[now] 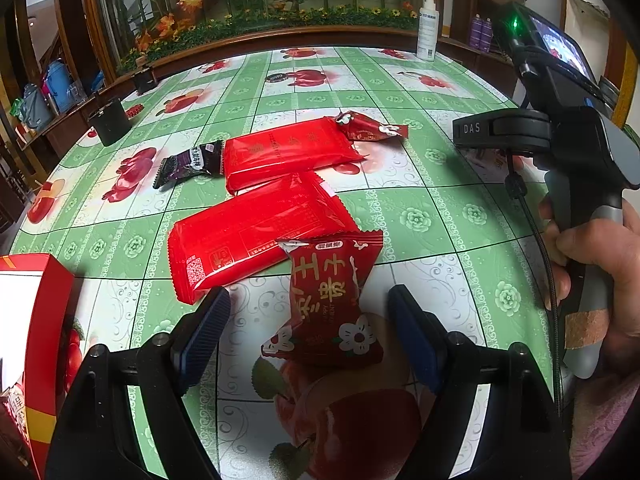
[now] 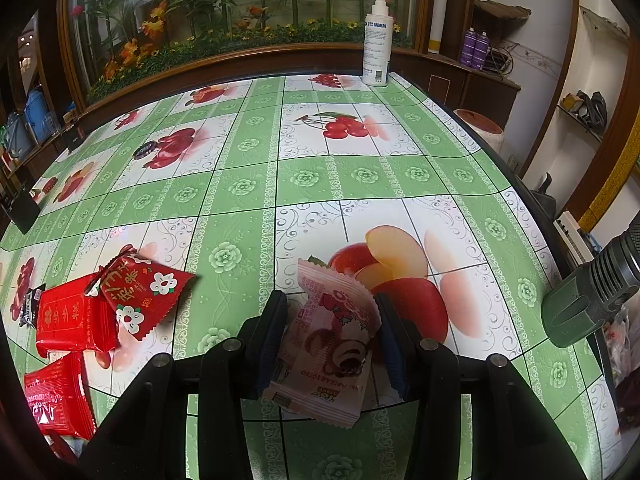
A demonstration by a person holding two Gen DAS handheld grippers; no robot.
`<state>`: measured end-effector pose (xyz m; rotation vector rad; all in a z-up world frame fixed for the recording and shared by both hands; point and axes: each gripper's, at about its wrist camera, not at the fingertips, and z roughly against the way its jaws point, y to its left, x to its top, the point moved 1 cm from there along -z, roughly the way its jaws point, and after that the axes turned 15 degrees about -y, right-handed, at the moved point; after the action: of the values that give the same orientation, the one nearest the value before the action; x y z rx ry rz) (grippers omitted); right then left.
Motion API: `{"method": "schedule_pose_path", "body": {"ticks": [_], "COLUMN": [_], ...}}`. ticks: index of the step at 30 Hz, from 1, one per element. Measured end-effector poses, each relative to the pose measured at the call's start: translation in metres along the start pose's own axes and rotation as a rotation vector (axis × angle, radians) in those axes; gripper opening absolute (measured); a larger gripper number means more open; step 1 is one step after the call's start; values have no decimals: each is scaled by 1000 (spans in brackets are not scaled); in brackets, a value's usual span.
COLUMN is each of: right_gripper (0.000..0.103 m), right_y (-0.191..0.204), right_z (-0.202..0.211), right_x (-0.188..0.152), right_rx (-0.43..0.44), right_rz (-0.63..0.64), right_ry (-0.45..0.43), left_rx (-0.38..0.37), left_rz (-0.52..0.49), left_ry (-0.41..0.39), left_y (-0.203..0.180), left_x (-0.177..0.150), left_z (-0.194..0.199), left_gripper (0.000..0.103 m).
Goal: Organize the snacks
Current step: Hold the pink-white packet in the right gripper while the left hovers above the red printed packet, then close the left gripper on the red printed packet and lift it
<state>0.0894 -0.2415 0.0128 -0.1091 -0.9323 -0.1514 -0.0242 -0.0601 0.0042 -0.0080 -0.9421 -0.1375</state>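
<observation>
Between the spread fingers of the left gripper (image 1: 308, 320) lies a red flowered snack packet (image 1: 330, 300), flat on the tablecloth (image 1: 440, 216), bare cloth rightward. Right view: right gripper (image 2: 332, 316) clamps a pink bear-printed packet (image 2: 332, 344), open table ahead.

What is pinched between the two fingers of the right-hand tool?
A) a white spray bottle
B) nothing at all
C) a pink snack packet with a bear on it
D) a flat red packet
C: in the right wrist view the right tool has its fingers closed against both sides of the pink snack packet with the bear print.
</observation>
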Motion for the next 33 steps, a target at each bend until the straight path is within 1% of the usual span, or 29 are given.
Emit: {"method": "schedule_pose_path", "body": {"ticks": [9, 21, 25, 29, 30, 31, 33], "right_gripper": [47, 47, 47, 47, 47, 47, 47], "right_y": [0, 0, 0, 0, 0, 0, 0], "right_z": [0, 0, 0, 0, 0, 0, 0], "right_x": [0, 0, 0, 0, 0, 0, 0], "right_rx": [0, -1, -1, -1, -1, -1, -1], "right_rz": [1, 2, 2, 2, 2, 2, 2], "right_ry": [0, -1, -1, -1, -1, -1, -1], "left_rx": [14, 12, 1, -28, -32, -34, -48], "left_rz": [-14, -12, 3, 38, 43, 43, 34], "left_ry": [-4, -3, 3, 14, 14, 13, 4], "left_y": [-2, -2, 0, 5, 6, 5, 3], "left_x": [1, 1, 0, 0, 0, 0, 0], "left_z": [1, 1, -1, -3, -3, -3, -1], "left_gripper": [81, 81, 81, 81, 81, 78, 69]}}
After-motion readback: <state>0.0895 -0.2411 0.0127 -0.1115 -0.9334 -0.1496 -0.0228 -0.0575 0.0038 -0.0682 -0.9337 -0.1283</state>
